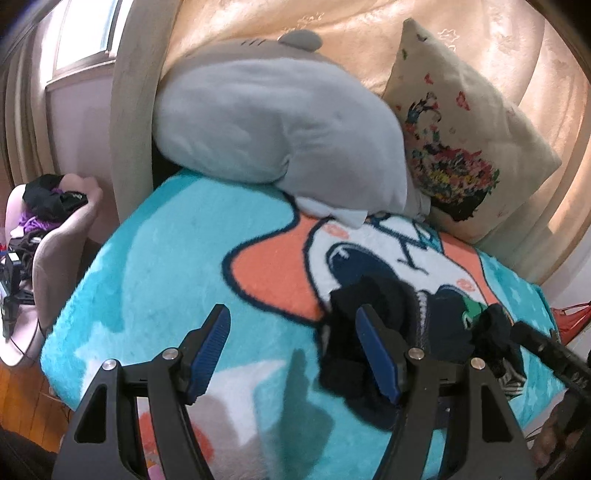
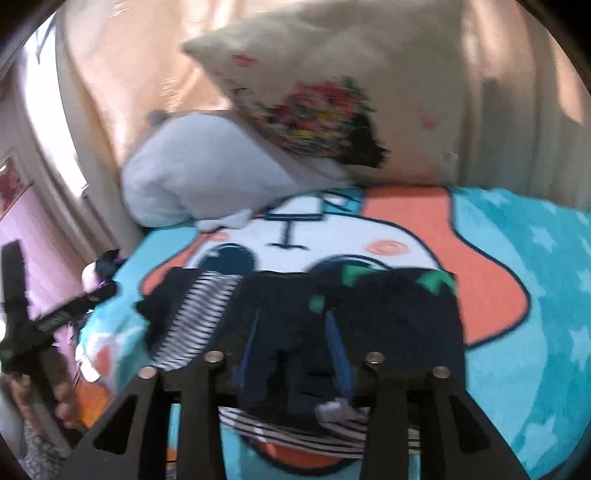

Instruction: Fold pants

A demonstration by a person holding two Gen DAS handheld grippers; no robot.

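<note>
— Since the pants (image 2: 332, 317) are dark and bunched, it's hard to read them, but they lie on the blanket (image 2: 517, 277) right over the cartoon face, around six o'clock in the right-hand camera. Striped lining shows at their left edge and again underneath.

— Why is the right gripper (image 2: 295, 354) so low over them?

— My guess is it has a fold of cloth. Blue pads (image 2: 340, 354) show among the dark fabric, and cloth seems to hang between them, so it looks to be pinching the pants. That picture is blurred, though, so I can't tell for certain.

— And the left gripper (image 1: 291, 350)?

— Spread wide, nothing between its pads. One pad sits over bare blanket at about seven o'clock; the other pad (image 1: 373, 354) is in front of the pants at five o'clock. I'd say it's placed to take the other edge, so both ends of the fold can be carried together.

— Is the folding far along?

— I'd judge not. The cloth is lumpy, not a flat stack.

— What's behind?

— A grey plush toy (image 1: 273, 125) at twelve o'clock in the left camera, resting on the blanket's far edge, and a flowered cushion (image 1: 458, 140) at two o'clock leaning on the peach drape (image 1: 351, 22). Both are well apart from the pants, so they leave room for folding. Off at nine o'clock, a pink chair (image 1: 62, 236) holds a heap of dark clothes.
</note>
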